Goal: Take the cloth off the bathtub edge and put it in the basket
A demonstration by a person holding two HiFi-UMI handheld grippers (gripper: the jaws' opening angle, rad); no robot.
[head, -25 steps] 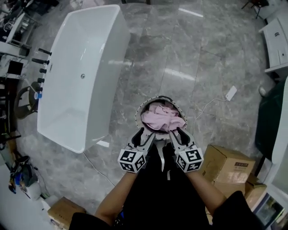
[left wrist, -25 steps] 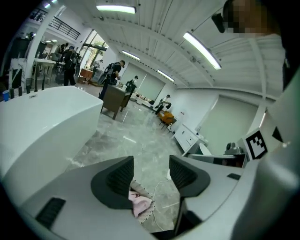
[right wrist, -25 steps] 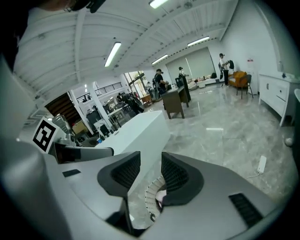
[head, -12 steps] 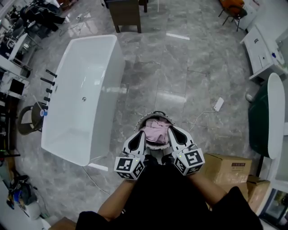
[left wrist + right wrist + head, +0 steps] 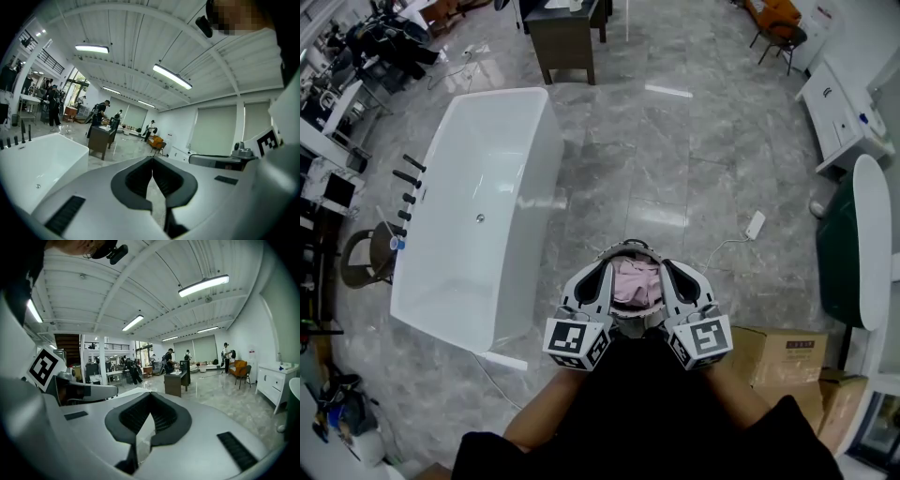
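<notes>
A pink cloth [image 5: 636,281] lies crumpled inside the round basket [image 5: 628,247] on the grey floor, right in front of the person. The white bathtub [image 5: 478,216] stands to the left, and I see no cloth on its rim. My left gripper [image 5: 602,272] and right gripper [image 5: 671,272] hover side by side above the basket, close to the body. Both are shut with nothing between the pads. In the left gripper view the jaws [image 5: 152,161] meet and point level across the room, past the bathtub [image 5: 33,159]. In the right gripper view the jaws [image 5: 150,397] are likewise shut and empty.
Cardboard boxes [image 5: 787,361] sit on the floor at the right. A white power strip [image 5: 754,224] with its cord lies beyond the basket. A dark green tub [image 5: 848,253] and a white cabinet [image 5: 839,103] line the right side, a dark desk [image 5: 567,33] stands behind. Black taps [image 5: 408,183] flank the bathtub's left.
Both grippers have gone from open to shut and lifted back toward the body, away from the cloth. The pink cloth stays in the basket.
</notes>
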